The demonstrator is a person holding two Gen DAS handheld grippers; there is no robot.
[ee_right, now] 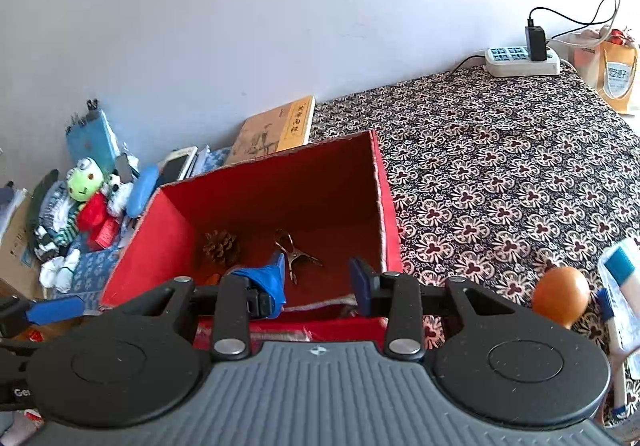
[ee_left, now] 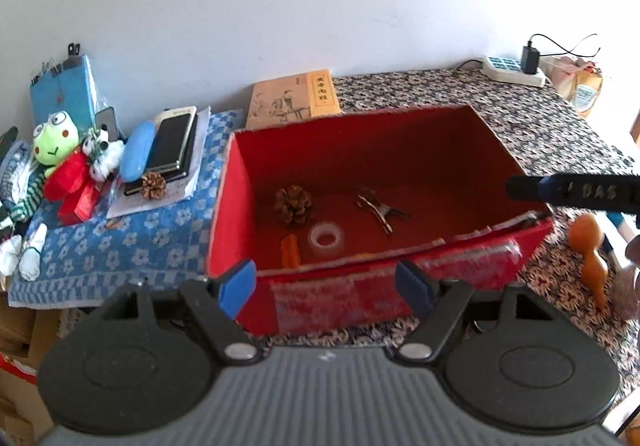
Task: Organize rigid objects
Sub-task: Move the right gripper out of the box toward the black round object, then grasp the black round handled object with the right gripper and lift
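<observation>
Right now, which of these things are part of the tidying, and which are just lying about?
Part of the job:
red box
pine cone, tape roll, metal clip and orange piece inside it
gourd, likely

Just lying about:
frog toy
book
power strip

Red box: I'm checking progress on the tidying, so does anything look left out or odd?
One pine cone sits outside on the papers left of the red box, while its match is inside. An orange gourd stands right of the box.
</observation>
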